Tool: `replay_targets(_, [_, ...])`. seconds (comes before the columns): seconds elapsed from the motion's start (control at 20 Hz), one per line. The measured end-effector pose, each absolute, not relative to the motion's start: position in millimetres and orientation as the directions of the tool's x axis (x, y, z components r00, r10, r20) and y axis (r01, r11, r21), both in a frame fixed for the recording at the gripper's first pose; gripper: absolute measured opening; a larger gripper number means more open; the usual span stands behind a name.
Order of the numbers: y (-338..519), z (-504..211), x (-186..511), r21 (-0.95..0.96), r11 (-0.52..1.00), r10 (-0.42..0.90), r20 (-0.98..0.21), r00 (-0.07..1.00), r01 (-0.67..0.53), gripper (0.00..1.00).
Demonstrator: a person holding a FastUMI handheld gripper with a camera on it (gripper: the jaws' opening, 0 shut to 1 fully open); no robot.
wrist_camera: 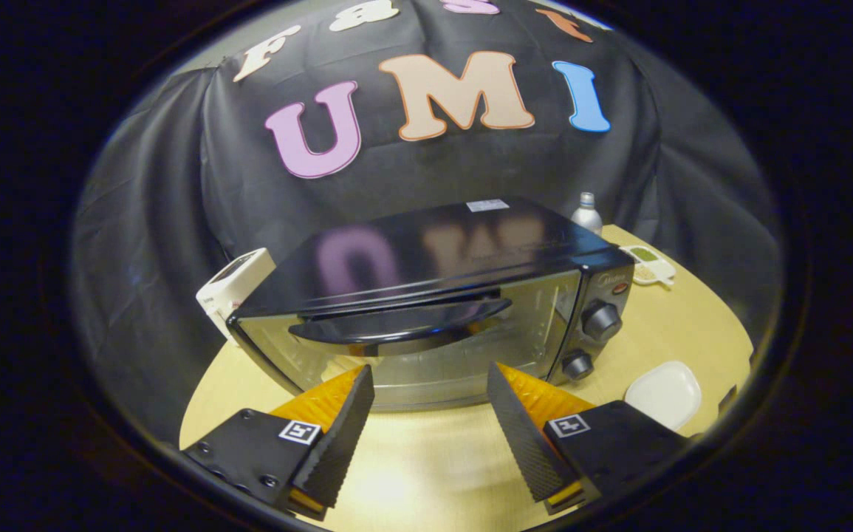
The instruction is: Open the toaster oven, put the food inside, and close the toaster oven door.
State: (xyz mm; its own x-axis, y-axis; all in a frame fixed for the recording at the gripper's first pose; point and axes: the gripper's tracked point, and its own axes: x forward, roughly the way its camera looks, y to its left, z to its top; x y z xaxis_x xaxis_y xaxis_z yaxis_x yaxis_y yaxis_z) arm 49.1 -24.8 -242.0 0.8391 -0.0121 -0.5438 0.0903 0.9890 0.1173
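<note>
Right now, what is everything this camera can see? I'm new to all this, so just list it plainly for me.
toaster oven: one, black with a glass door, on the table just ahead of the fingers, door shut
door handle: one, black, across the top of the glass door
knobs: two, black, one above the other on the oven's right panel
table: one, light wood, under everything
white dish: one, white, on the table right of the oven
bottle: one, silvery, behind the oven's right end
small packet: one, white with green, on the table behind the oven, to the right
white device: one, white, at the oven's left end
gripper: one, black fingers with orange sides, open, holding nothing
</note>
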Motion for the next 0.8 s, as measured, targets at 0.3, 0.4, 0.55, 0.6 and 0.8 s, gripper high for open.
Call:
replay_targets(0.3, [-22.3,-192.4,46.5,-0.002,0.999,0.032,-0.485,0.874,-0.037,0.96])
replay_targets(0.4, [-17.3,-163.8,49.7,0.015,0.998,0.058,-0.441,0.896,-0.057,0.96])
replay_targets(0.55, [-14.2,-107.0,58.7,0.034,0.996,0.091,-0.349,0.933,-0.084,0.96])
replay_targets(0.6, [-14.9,-84.1,61.7,0.037,0.995,0.099,-0.312,0.945,-0.092,0.96])
replay_targets(0.8, [-25.7,2.8,68.8,0.037,0.991,0.133,-0.205,0.97,-0.128,0.95])
